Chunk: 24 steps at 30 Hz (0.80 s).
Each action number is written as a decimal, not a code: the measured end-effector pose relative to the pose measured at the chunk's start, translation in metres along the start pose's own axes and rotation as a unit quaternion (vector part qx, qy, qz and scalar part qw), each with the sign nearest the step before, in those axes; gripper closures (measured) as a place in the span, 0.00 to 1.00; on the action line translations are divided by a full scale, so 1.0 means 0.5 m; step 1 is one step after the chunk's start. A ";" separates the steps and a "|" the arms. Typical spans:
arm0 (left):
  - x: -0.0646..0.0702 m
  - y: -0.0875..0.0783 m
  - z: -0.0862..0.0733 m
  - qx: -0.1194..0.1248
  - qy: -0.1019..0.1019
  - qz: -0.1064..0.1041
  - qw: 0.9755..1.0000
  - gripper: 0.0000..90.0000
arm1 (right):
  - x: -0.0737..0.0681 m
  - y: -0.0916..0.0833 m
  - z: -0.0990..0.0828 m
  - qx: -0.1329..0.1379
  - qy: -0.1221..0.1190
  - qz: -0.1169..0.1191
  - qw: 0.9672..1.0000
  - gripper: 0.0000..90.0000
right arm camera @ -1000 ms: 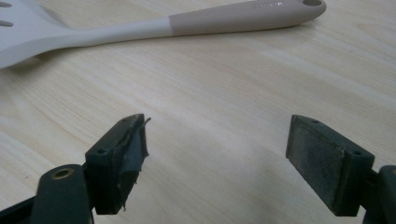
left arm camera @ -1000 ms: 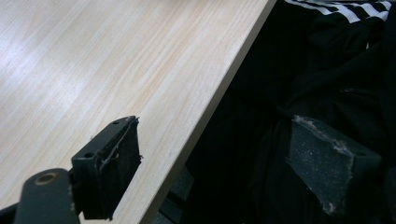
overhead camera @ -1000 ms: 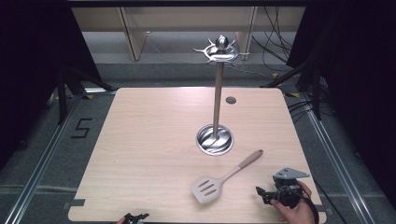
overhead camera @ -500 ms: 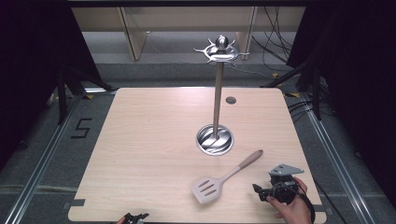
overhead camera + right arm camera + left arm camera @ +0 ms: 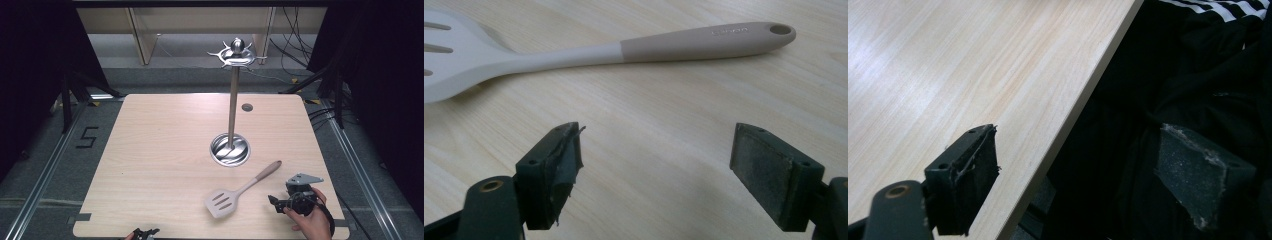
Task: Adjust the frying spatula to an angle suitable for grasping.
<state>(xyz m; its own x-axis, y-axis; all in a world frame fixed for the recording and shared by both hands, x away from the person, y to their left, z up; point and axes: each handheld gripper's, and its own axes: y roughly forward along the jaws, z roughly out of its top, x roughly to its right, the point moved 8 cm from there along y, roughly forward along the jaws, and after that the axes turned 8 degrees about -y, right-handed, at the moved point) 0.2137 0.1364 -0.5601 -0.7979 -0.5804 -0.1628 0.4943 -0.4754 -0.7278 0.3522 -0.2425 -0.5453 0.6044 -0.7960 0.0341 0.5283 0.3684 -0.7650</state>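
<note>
The pale grey slotted spatula with a beige handle (image 5: 242, 190) is lying flat on the light wooden counter (image 5: 160, 150), near right. Your right tool (image 5: 278, 202) is hovering beside its handle, jaws spread wide; your left tool (image 5: 1075, 187) is gaping empty at the near edge.

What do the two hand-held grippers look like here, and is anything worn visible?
Both are black. The right hand-held gripper carries a grey three-cornered plate on top, and a black cable loops around the hand. Its pads are dark, rectangular and grainy, with screw holes and frayed edges. The left hand-held gripper looks alike. Black clothing with white stripes shows beyond it.
</note>
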 end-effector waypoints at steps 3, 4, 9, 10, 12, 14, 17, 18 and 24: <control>0.000 0.000 0.000 0.000 0.000 0.001 1.000 0.18 | -0.001 0.001 0.004 -0.004 0.002 0.003 1.000 0.25; 0.000 -0.001 0.001 0.001 0.001 0.001 1.000 0.18 | 0.000 0.003 0.005 -0.006 0.000 0.004 1.000 0.25; -0.002 -0.001 0.000 0.001 0.001 0.003 1.000 0.18 | 0.002 0.009 0.011 -0.012 0.011 0.006 1.000 0.26; -0.001 -0.001 0.001 0.002 0.000 0.000 1.000 0.18 | 0.004 0.011 0.015 -0.014 0.015 0.003 1.000 0.26; -0.001 -0.001 0.001 0.003 -0.001 0.001 1.000 0.18 | 0.006 0.012 0.018 -0.012 0.010 0.001 1.000 0.26; -0.001 -0.001 0.001 0.002 -0.002 0.002 1.000 0.18 | 0.010 0.016 0.026 -0.015 0.006 -0.001 1.000 0.26; -0.001 -0.001 0.001 0.003 -0.001 0.001 1.000 0.18 | 0.012 0.019 0.032 -0.016 0.002 0.001 1.000 0.26; -0.001 -0.001 0.001 0.004 -0.002 0.000 1.000 0.18 | 0.010 0.020 0.037 -0.017 0.011 0.000 1.000 0.25; -0.001 -0.001 0.000 0.001 -0.001 0.000 1.000 0.18 | 0.009 0.036 0.065 -0.027 0.007 0.001 1.000 0.25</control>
<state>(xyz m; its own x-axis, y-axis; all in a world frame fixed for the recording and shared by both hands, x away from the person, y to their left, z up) 0.2140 0.1371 -0.5596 -0.7973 -0.5816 -0.1616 0.4952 -0.4771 -0.7260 0.3838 -0.2239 -0.5379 0.5964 -0.8024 0.0230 0.4942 0.3444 -0.7982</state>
